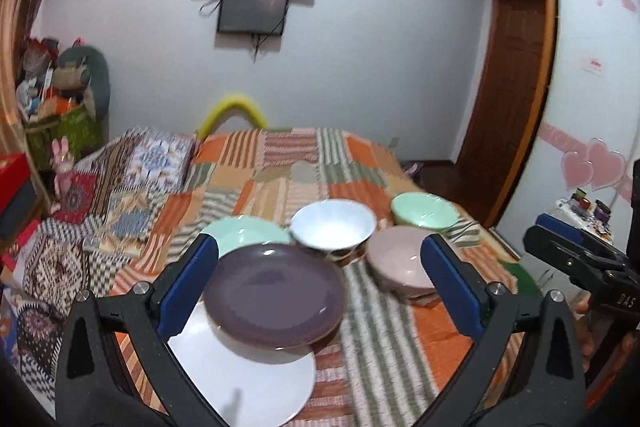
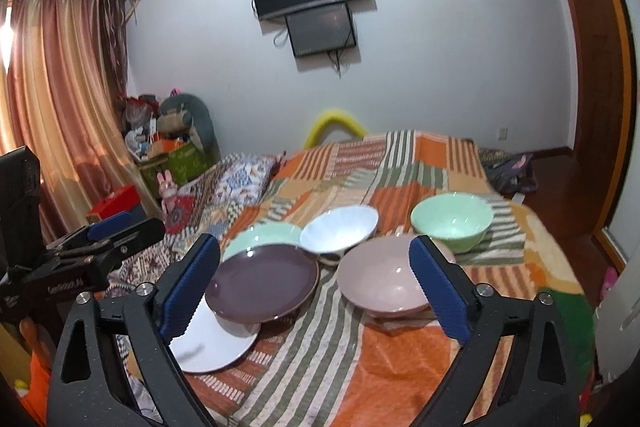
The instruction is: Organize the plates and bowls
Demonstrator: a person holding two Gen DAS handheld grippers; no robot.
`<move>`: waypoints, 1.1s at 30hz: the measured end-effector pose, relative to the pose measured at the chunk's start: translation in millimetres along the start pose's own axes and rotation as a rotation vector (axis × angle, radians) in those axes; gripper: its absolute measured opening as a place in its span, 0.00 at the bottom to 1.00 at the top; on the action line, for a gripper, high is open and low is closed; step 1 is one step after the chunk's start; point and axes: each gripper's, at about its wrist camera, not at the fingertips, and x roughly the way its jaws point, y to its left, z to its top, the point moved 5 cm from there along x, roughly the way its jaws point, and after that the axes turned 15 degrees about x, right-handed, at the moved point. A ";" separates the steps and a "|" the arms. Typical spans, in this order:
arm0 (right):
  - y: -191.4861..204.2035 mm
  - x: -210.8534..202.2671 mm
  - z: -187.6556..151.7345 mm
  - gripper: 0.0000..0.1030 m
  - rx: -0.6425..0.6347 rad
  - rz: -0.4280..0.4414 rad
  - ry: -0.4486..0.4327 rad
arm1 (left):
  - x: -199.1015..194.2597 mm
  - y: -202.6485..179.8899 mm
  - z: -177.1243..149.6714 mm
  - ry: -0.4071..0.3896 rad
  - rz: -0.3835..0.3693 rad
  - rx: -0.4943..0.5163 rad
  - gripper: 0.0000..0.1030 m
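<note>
Nearest the left gripper (image 1: 320, 267), jaws wide and empty, the purple plate (image 1: 276, 293) sits dead ahead, overlapping a white plate (image 1: 248, 383). The right gripper (image 2: 316, 283), also wide and empty, has the pink bowl (image 2: 380, 281) at its right finger, so that side looks closer for bowls. Farther back on the bedspread (image 2: 400, 367): mint plate (image 2: 264, 233), white bowl (image 2: 340, 231), mint bowl (image 2: 452, 221).

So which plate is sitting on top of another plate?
The dark purple plate. Its near edge rests on the white plate; the mint green plate lies behind it on the bedspread.
</note>
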 end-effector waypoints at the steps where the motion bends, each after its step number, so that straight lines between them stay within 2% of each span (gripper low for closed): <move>1: -0.7 6.9 -2.3 0.87 0.003 -0.001 0.020 | 4.5 5.7 -3.8 0.012 0.002 -0.009 0.95; 3: -0.9 17.5 -6.8 0.84 0.009 -0.003 0.055 | 14.0 17.1 -10.5 0.042 0.017 -0.015 0.87; 6: 1.4 36.9 -14.9 0.79 0.010 -0.009 0.110 | 31.4 36.5 -22.6 0.098 0.050 -0.033 0.84; 11: 5.2 66.8 -28.8 0.68 -0.001 -0.020 0.194 | 64.6 67.4 -44.9 0.191 0.063 -0.063 0.71; 13: 5.2 78.2 -34.6 0.64 -0.001 -0.026 0.224 | 74.1 74.2 -52.5 0.217 0.064 -0.066 0.70; 24: 6.0 141.5 -67.3 0.44 0.015 -0.065 0.400 | 130.0 105.0 -86.7 0.327 0.025 -0.060 0.63; 33: -4.3 172.7 -82.1 0.36 0.047 -0.112 0.477 | 164.9 119.9 -107.9 0.386 -0.029 -0.078 0.39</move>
